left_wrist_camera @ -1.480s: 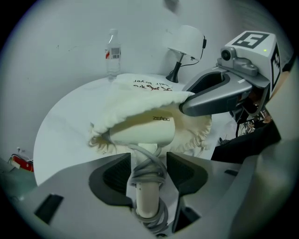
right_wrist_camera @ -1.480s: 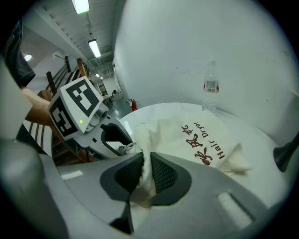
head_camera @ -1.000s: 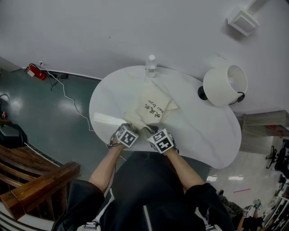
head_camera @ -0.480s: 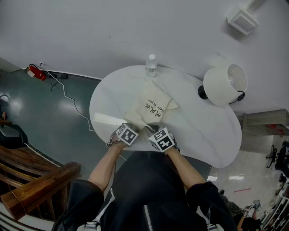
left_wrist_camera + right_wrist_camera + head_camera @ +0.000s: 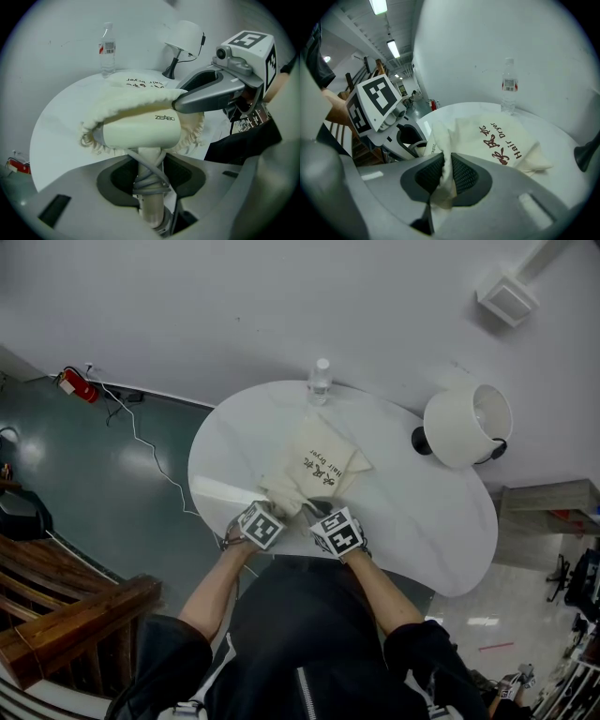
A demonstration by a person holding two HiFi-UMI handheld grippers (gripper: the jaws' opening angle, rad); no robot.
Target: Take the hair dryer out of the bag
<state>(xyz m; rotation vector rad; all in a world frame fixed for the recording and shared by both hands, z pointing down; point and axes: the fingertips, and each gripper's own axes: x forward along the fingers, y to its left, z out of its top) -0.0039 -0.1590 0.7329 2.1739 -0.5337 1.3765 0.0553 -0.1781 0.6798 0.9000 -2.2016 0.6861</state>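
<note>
Below, we noted a white oval table on green floor; left gripper, just closing, held cream hair dryer; right gripper clamped cream cloth bag.

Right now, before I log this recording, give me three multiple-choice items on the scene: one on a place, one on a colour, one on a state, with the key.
1. Where is the water bottle?
A. Lying on the bag
B. Standing at the far edge of the table, beyond the bag
C. Held in the right claw

2. What colour is the print on the bag?
A. Dark red
B. Blue
C. Green

3. What is the state of the right claw?
A. Open, above the bag
B. Shut on the water bottle
C. Shut on a fold of the bag's cloth

Key:
1 B: the head view shows it upright by the rim, past the bag.
2 A: the lettering reads dark red on cream cloth.
3 C: the right gripper view shows cloth pinched between its pads.
</note>
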